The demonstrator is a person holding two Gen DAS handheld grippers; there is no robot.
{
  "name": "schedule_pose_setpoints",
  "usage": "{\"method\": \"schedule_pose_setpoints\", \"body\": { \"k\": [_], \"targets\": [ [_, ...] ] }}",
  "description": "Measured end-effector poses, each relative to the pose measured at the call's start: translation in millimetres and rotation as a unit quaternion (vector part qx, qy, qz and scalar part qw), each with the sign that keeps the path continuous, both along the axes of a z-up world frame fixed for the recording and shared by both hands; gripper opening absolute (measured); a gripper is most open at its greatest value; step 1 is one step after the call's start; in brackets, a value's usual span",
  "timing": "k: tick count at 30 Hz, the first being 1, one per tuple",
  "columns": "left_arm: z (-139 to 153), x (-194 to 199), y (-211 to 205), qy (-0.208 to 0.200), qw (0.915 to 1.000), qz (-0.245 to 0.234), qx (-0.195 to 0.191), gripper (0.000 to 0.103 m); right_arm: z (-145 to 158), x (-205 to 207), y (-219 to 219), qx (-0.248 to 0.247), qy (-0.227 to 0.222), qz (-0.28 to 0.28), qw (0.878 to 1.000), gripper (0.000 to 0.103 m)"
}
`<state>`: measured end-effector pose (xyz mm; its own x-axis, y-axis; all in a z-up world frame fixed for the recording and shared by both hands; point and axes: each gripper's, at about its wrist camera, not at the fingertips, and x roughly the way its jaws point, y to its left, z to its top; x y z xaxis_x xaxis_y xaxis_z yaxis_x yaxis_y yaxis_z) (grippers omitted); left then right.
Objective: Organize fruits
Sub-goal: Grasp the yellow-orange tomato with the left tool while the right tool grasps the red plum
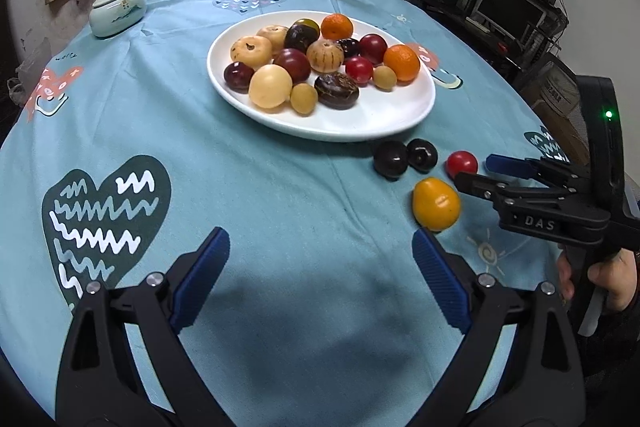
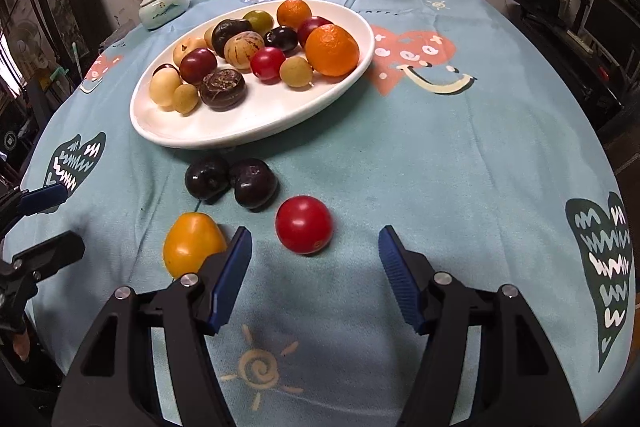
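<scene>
Teal cloth with heart prints covers the round counter (image 2: pixel 460 155), where a white oval plate (image 2: pixel 256 119) holds a heap of mixed fruit.

Just in front of the plate, on the cloth, lie two dark purple round fruits (image 2: pixel 230 181) touching each other, then a yellow-orange oval fruit (image 2: pixel 192 243) and a red round fruit (image 2: pixel 304 225). The left hand-held gripper (image 1: pixel 320 267) stands wide apart over bare cloth; the right hand-held gripper (image 2: pixel 316 259) is apart and empty, the red fruit just ahead of its tips.
</scene>
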<state>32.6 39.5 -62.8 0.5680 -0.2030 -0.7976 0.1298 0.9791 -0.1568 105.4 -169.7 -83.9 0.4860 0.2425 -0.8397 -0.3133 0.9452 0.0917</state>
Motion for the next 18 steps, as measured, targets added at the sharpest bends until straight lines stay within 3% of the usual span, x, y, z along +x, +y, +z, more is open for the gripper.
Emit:
{"method": "schedule_pose_setpoints", "body": {
  "k": [4, 7, 10, 18],
  "targets": [
    [-2, 1, 2, 0.003, 1.0, -0.001, -0.006, 0.094, -1, 3, 4, -0.008, -0.022, 0.004, 1.0, 0.066],
    [-2, 1, 1, 0.006, 0.9999, -0.003, -0.011, 0.095, -10, 8, 10, -0.015, -0.011, 0.018, 1.0, 0.044],
    [-3, 3, -5, 0.01, 0.9998, -0.013, -0.015, 0.095, -10, 7, 12, -0.012, -0.012, 0.024, 1.0, 0.031],
    [-9, 12, -46, 0.014, 0.9985, -0.052, -0.004, 0.095, 3, -7, -13, 0.027, -0.019, 0.007, 0.999, 0.031]
  ]
}}
